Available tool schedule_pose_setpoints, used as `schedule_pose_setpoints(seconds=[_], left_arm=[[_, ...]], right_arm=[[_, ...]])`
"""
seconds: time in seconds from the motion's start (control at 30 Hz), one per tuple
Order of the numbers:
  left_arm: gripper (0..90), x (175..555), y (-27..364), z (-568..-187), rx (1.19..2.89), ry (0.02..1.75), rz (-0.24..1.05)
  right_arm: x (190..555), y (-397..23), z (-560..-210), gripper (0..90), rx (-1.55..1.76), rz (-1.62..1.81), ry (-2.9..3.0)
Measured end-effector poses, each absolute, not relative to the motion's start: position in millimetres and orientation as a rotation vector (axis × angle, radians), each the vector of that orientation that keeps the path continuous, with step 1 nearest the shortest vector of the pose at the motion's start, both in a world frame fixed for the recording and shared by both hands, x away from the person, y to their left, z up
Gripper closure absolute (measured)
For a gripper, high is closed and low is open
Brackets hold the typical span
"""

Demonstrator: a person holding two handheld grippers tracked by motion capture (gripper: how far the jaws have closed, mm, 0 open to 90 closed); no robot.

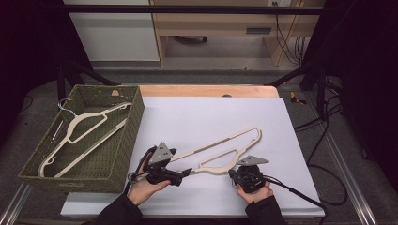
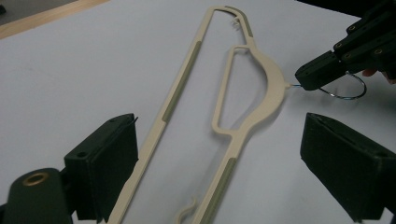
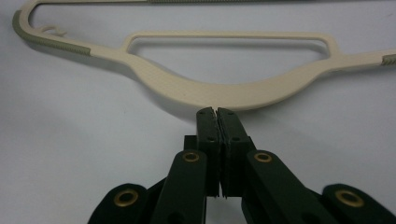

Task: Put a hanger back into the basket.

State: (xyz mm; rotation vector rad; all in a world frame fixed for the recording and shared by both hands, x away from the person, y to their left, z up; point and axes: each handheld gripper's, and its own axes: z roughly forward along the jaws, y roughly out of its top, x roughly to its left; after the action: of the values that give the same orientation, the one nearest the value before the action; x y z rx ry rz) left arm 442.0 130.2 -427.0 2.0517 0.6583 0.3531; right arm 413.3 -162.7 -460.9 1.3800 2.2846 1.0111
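Two grippers work on one cream hanger (image 1: pixel 220 152) lying flat on the white sheet (image 1: pixel 197 112) that covers the worktop. Right gripper (image 1: pixel 233 174): fingers closed tight at the hanger's neck, clamped on the wire hook (image 2: pixel 348 88) where it meets the curved body; the gripper's tip touches the body's edge in the right gripper view. Left gripper (image 1: pixel 187 172): fingers stand wide apart, one to each side of the hanger's end, with both of its bars running between them; they grip nothing. A green woven basket (image 1: pixel 124 145) sits at the worktop's left edge, just beside the left gripper, and holds a second cream hanger (image 1: pixel 82 133).
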Motion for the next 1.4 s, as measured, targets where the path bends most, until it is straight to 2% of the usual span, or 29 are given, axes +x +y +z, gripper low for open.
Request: schedule_pose_setpoints(seconds=[0.37, 0.8, 1.4], left_arm=[[18.2, 455.8, 75.6, -434.6, 2.166, 0.564, 0.283], [28.8, 466.2, 31.1, -446.4, 2.313, 0.449, 0.28], [58.5, 473.9, 5.9, -461.0, 2.417, 0.38, 0.285]], right_arm=[[413.6, -166.7, -451.0, 89.2, 1.374, 1.041, 2.274], [414.0, -166.4, -444.3, 89.3, 1.375, 1.031, 2.276], [414.6, -168.8, -438.0, 89.3, 1.375, 1.031, 2.278]])
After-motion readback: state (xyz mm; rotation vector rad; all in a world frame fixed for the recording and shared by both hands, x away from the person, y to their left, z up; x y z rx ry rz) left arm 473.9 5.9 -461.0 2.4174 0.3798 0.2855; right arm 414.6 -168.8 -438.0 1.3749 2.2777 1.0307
